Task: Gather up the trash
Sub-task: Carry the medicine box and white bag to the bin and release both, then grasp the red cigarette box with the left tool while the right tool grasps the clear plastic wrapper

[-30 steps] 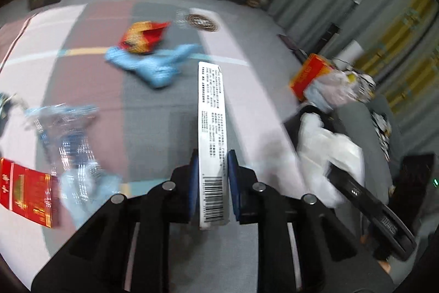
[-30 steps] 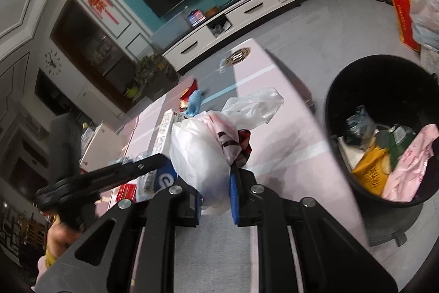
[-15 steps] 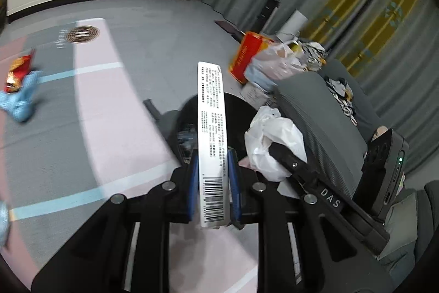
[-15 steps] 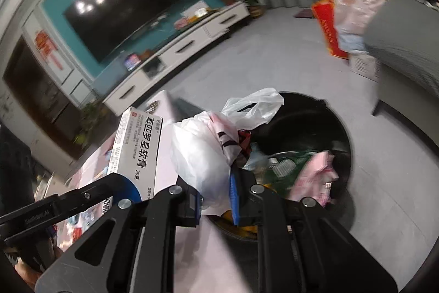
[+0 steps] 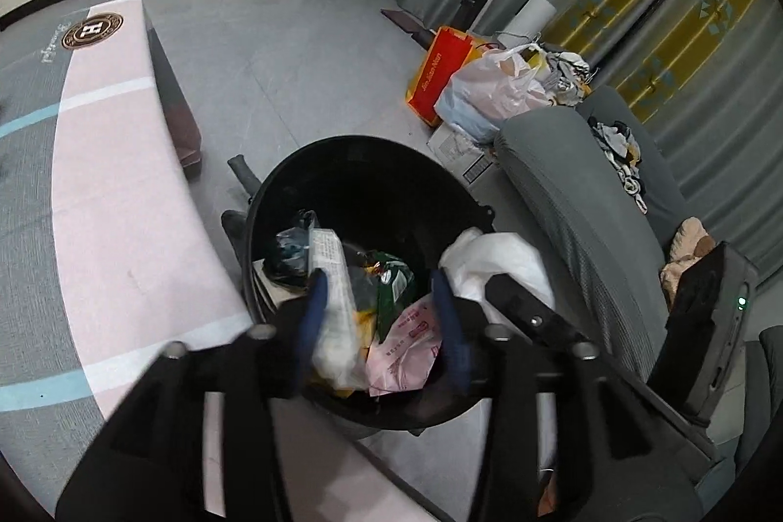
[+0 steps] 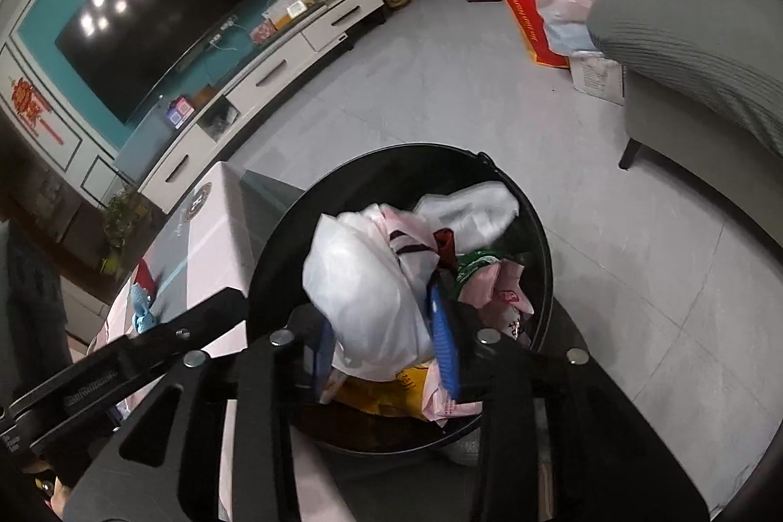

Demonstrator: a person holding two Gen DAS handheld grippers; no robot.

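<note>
left hand-held gripper (image 5: 379, 316) | black frame | blue pads | silver screws | right hand-held gripper (image 6: 386, 341) alike

A grey tiled floor (image 5: 303, 47) carries a black trash bin (image 5: 372, 165) just beside the end of the table (image 5: 112, 160), whose top is pink and grey with pale blue stripes and a round emblem. A red bag (image 5: 435, 72), a full plastic bag (image 5: 494, 91) and a cardboard box (image 5: 460, 150) sit together on the floor beside a grey sofa (image 5: 563, 179).
</note>
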